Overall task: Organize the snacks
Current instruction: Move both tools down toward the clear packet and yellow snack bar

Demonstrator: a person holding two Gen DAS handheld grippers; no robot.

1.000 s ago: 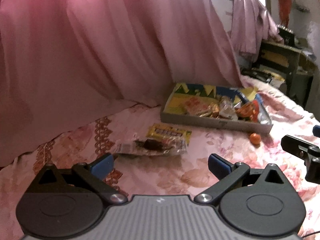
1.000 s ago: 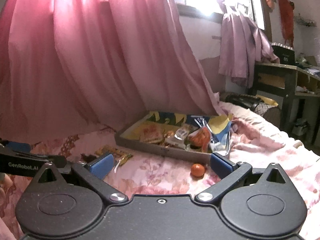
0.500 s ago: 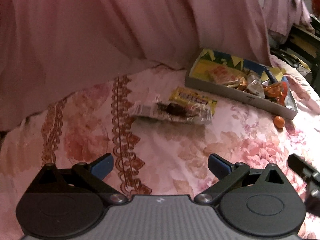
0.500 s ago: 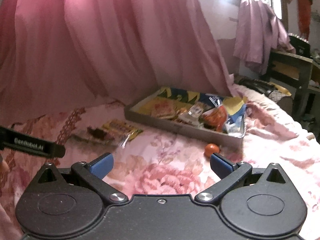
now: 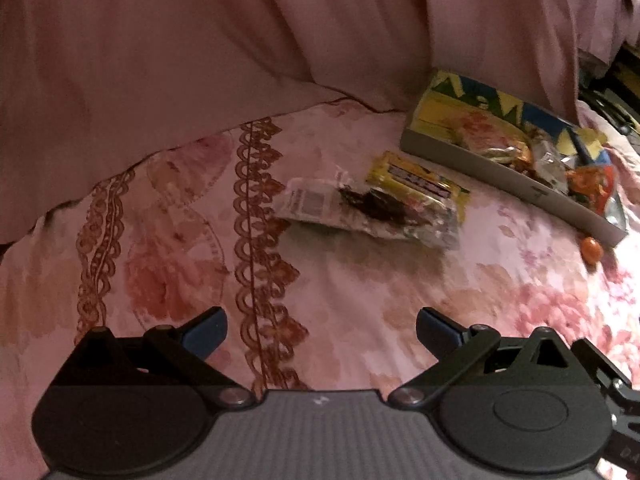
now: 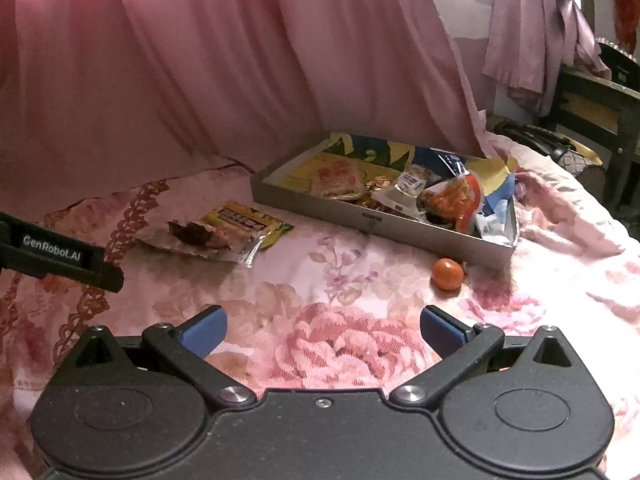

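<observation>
A grey tray lies on the pink floral bedspread and holds several snack packets. In front of it, to its left, a clear packet with dark contents lies across a yellow packet. A small orange fruit rests by the tray's near right corner. My left gripper hovers open and empty well short of the packets. My right gripper is open and empty too, short of the fruit. The left gripper's black arm shows at the left edge of the right wrist view.
A pink curtain hangs down onto the bed right behind the tray and packets. A dark wooden desk and hanging clothes stand past the bed's right end. Bare bedspread stretches between the grippers and the snacks.
Both grippers have tilted down toward the bed and stayed open. The left one has swung left, so the packets and tray now sit further right in its view.
</observation>
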